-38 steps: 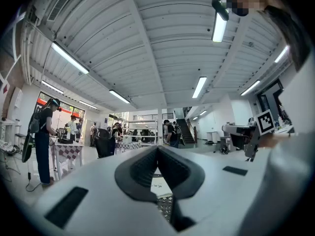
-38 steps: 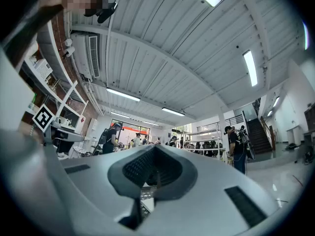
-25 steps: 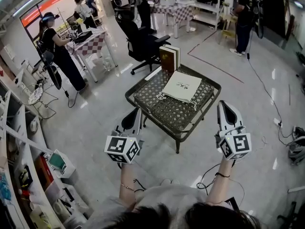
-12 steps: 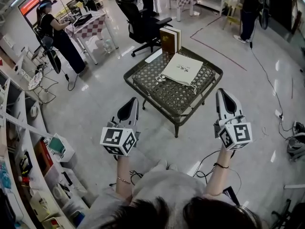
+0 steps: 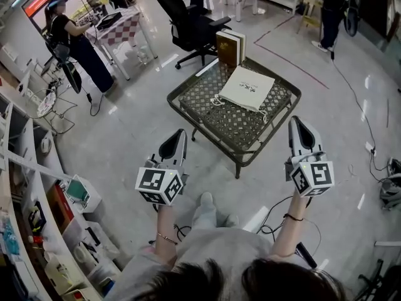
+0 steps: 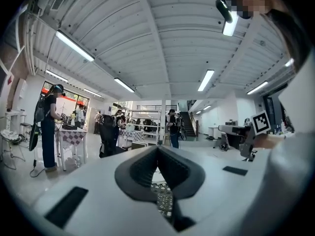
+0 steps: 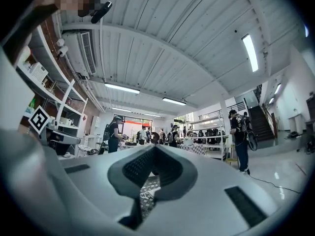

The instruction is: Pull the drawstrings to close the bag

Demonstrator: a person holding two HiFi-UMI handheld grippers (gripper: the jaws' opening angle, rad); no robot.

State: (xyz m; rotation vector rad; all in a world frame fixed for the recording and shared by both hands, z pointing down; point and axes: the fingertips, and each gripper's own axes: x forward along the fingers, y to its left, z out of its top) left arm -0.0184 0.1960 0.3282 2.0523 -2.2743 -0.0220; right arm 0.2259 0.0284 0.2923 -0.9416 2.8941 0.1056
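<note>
Drawstring bag (image 5: 246, 88), pale and flat, is seen lying on the far half of the dark lattice tabletop (image 5: 207, 119), just in front of two books (image 5: 230, 47) stood upright at the far corner. Thin drawstrings (image 5: 216, 100) are seen trailing off the bag's near corners onto the lattice, one loop at the left and a shorter end at the right. The left gripper (image 5: 178, 137) is held over the floor on the near side of the tabletop, well apart from the bag; its jaws are pressed together with nothing between them. The right gripper (image 5: 296, 125) is held level with it off the tabletop's near right corner, likewise clenched and empty. Both are pointed toward the tabletop. A black office chair (image 5: 191, 27) is seen beyond the books.
</note>
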